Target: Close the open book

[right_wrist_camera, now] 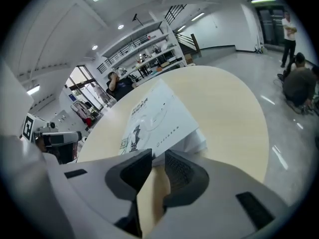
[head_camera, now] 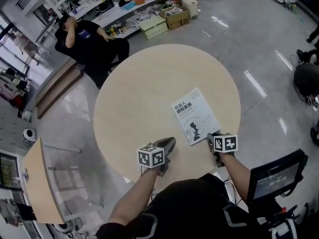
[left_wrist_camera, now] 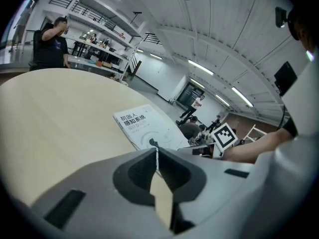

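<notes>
Right gripper [head_camera: 213, 136] is hovering at the near corner of the book [head_camera: 195, 116], its jaws slightly parted with nothing between them. Left gripper [head_camera: 168, 142], jaws pressed together and empty, is waiting over the table's [head_camera: 134, 93] near edge. The book is lying cover-up near the right edge, seemingly closed already, pages fanning slightly at that corner. Next probably calls for drawing both grippers clear. Nothing is blocking them; a person [head_camera: 87, 39] is sitting beyond the far-left edge.

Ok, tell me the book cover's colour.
White book cover with dark print; head view shows it best.
</notes>
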{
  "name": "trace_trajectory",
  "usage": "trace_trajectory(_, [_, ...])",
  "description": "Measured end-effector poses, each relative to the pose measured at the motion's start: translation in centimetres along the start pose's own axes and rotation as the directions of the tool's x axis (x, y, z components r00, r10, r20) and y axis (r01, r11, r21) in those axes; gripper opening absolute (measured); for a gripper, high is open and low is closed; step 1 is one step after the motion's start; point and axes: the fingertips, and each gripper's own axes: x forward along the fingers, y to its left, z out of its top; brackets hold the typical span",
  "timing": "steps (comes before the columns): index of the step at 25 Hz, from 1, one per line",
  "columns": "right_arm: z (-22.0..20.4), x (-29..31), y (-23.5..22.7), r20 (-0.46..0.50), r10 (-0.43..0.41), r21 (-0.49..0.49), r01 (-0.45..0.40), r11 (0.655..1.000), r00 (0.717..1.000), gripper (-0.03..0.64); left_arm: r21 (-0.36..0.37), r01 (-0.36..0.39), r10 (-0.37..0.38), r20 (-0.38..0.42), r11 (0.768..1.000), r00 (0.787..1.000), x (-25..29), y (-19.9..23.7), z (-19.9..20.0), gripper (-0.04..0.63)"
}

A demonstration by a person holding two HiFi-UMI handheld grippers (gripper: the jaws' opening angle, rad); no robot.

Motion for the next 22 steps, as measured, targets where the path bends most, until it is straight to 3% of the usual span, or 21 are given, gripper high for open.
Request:
trace_trajectory(7, [-0.1,-1.1,-3.5,-0.011,-0.109,0.004,0.109,0.994,0.994,0.084,-0.017,-0.018,0.018,0.024,1.000,1.000,-0.5,1.0,-0.5,-0.003])
trace_trajectory(11, [1.7,-2.2,-4.1,0.035,-0.131,-0.045,0.132,0.990,0.991,0.083,-0.008,-0.011,0.012,0.064,1.000,0.998,-0.8,1.1,-0.2,-0.003])
trace_trajectory(17, [7.9,-3.4,1.6,0.153,-0.011,-0.232,0.046,0.972,0.988,0.079,-0.039,-0.039,0.045,0.157,0.998,0.987,-3.3,2.3,1.5,-0.003])
trace_trajectory(20, [9.7,-3.8,4.7,0.188,0.075,-0.299,-0.016,0.954,0.979,0.000,-0.062,-0.060,0.071,0.207,0.996,0.976,-4.6,3.2,1.9,-0.003])
trace_trajectory(22, [10.6,-3.7,6.2,0.195,0.126,-0.336,-0.055,0.940,0.973,0.000,-0.072,-0.070,0.085,0.236,0.995,0.968,-5.0,3.8,2.2,-0.003])
